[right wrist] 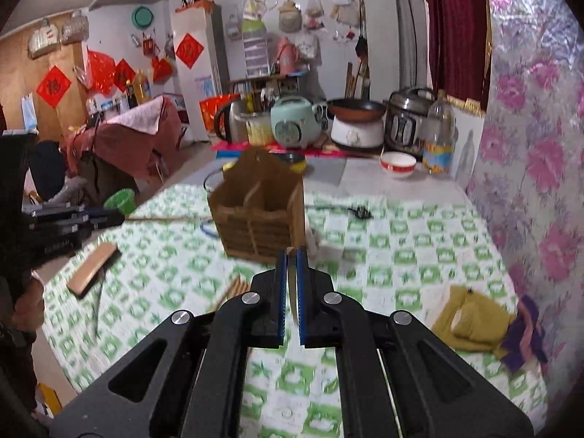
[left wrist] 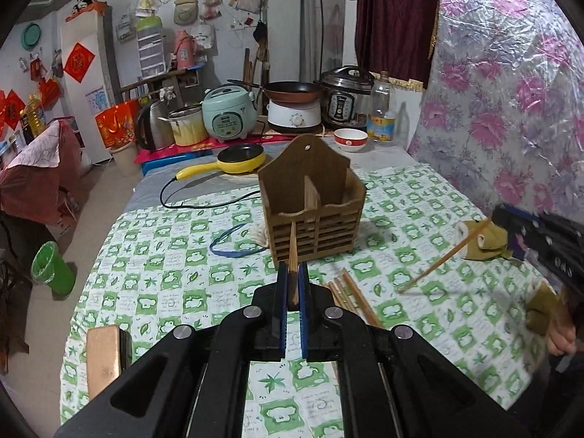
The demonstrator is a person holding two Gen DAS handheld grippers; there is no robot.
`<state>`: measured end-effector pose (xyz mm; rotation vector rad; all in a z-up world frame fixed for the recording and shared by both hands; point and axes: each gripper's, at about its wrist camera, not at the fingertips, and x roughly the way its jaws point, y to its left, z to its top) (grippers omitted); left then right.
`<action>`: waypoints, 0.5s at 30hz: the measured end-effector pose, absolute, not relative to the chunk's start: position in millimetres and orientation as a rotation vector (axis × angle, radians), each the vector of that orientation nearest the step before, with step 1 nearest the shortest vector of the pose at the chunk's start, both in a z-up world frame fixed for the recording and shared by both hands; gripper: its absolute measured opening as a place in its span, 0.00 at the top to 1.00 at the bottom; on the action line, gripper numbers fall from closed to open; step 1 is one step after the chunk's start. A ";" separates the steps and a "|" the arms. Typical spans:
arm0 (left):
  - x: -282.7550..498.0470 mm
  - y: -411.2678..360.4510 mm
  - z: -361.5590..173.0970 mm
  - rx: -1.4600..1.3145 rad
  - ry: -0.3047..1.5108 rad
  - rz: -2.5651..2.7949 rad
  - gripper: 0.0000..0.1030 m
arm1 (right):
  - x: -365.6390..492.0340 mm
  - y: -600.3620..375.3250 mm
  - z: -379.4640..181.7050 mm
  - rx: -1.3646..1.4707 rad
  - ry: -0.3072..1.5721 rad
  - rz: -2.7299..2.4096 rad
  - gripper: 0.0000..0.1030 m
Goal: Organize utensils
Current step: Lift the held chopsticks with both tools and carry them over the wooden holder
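At the centre of the left wrist view, a chopstick (left wrist: 293, 255) is clamped between the closed left gripper (left wrist: 292, 273), pointing up toward the wooden holder (left wrist: 314, 197) just above. In the right wrist view, the right gripper (right wrist: 292, 259) is closed on a second chopstick (right wrist: 303, 215).

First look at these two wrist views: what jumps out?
The brown wooden utensil holder stands mid-table on the green-checked tablecloth, both compartments apparently empty. Each hand-held gripper is shut on one chopstick: the left hand-held gripper on a chopstick pointing at the holder, the right hand-held gripper on another chopstick slanting above the cloth. More loose chopsticks lie between them.
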<state>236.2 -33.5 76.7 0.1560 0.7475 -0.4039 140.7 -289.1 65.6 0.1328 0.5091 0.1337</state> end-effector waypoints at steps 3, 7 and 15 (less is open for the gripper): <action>235.9 -36.2 92.0 0.179 0.729 -0.392 0.94 | 145.8 -287.6 86.0 0.124 0.474 0.141 0.94; 242.6 -44.4 113.2 0.189 0.693 -0.382 0.94 | 158.4 -283.9 110.6 0.120 0.440 0.148 0.94; 280.9 -58.6 163.9 0.136 0.597 -0.374 0.94 | 199.4 -276.6 155.8 0.178 0.368 0.156 0.94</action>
